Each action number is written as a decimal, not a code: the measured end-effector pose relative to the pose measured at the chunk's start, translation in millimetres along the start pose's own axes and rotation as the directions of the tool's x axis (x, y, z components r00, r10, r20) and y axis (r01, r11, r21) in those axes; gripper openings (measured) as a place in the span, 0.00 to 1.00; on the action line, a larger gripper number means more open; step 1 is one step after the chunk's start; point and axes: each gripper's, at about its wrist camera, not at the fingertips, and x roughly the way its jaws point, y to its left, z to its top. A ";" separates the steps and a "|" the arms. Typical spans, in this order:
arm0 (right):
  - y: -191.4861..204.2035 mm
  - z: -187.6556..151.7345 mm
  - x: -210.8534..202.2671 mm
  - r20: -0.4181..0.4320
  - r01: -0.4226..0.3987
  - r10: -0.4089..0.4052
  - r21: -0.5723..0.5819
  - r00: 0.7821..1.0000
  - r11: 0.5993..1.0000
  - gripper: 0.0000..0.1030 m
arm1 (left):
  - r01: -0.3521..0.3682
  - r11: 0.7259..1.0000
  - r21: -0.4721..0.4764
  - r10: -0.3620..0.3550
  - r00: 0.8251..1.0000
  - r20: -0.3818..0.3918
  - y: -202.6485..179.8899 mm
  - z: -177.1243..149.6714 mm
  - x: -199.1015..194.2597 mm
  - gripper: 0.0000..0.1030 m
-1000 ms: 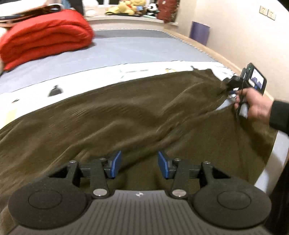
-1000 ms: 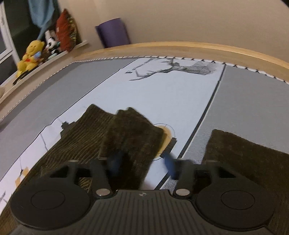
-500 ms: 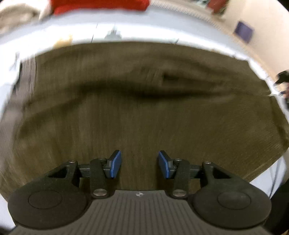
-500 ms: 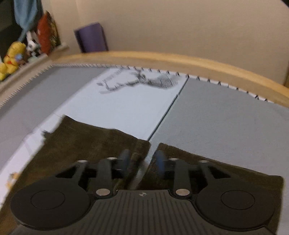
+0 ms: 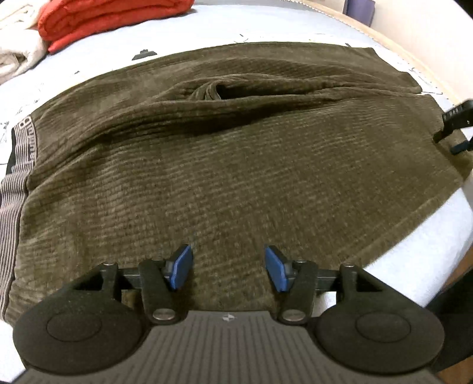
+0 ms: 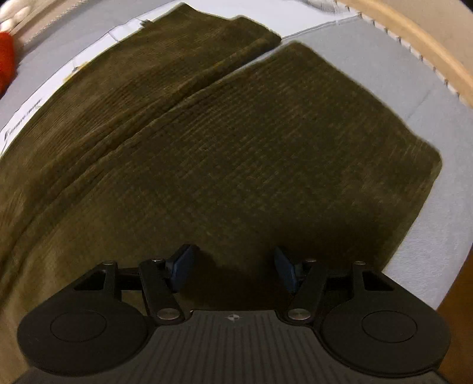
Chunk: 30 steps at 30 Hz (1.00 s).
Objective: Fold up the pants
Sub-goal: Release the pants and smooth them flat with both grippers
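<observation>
Olive-brown ribbed corduroy pants (image 5: 236, 165) fill both views, their fine cord lines running in rows, and a grey-and-white striped elastic waistband (image 5: 13, 189) with pale lettering edges them at the left. Beneath lies a pale grey-blue bed sheet (image 5: 419, 245) with a white printed panel carrying small black marks, bordered by a light wooden bed frame (image 6: 414, 32). Bright blue pads show on matte black gripper fingers (image 5: 181, 267), while a folded red-orange blanket (image 5: 97, 17) and a cream fleecy blanket (image 5: 16, 50) sit at top left.

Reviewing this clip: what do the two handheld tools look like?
Both match: the left tool and right tool have black linkage arms, blue pads on the fingers, silver pivot bolts, two round black discs, and a ribbed grey body with a small central emblem.
</observation>
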 end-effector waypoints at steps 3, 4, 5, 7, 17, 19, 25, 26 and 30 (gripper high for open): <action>-2.6 -14.3 -7.9 0.011 0.064 -0.064 -0.032 0.998 0.997 0.61 | 0.014 0.999 -0.046 -0.014 1.000 0.003 8.1 -1.0 -7.3 0.60; -3.5 -15.0 -14.4 0.021 0.067 -0.067 -0.014 0.998 0.998 0.59 | 0.018 0.998 -0.068 -0.017 1.000 0.013 11.5 1.7 -8.3 0.60; -6.2 -15.0 -22.9 0.050 0.055 -0.056 0.014 0.997 0.998 0.59 | 0.018 0.996 -0.083 -0.016 1.000 0.024 12.8 4.4 -9.0 0.60; -3.1 -17.5 -53.3 0.163 -0.019 0.010 0.052 0.987 0.998 0.59 | 0.008 0.993 -0.116 -0.001 0.998 0.057 17.6 7.6 -15.1 0.60; 59.1 -65.7 -214.7 0.549 -0.292 0.463 -0.373 0.696 0.881 0.84 | -0.091 0.977 -0.192 0.131 0.970 0.205 32.3 25.6 -28.0 0.82; 66.2 -85.9 -216.8 0.555 -0.323 0.498 -0.387 0.666 0.864 0.84 | -0.098 0.974 -0.203 0.142 0.967 0.211 34.2 26.0 -28.8 0.82; 108.2 -103.0 -201.3 0.466 -0.395 0.570 -0.424 0.677 0.815 0.84 | -0.123 0.973 -0.195 0.161 0.968 0.190 33.9 24.0 -21.6 0.82; 113.3 -102.5 -198.0 0.455 -0.395 0.572 -0.428 0.683 0.813 0.84 | -0.126 0.973 -0.195 0.163 0.968 0.190 33.6 23.7 -20.9 0.82; 124.8 -99.7 -198.2 0.447 -0.432 0.602 -0.429 0.662 0.793 0.84 | -0.136 0.969 -0.208 0.176 0.966 0.188 35.3 25.7 -16.2 0.82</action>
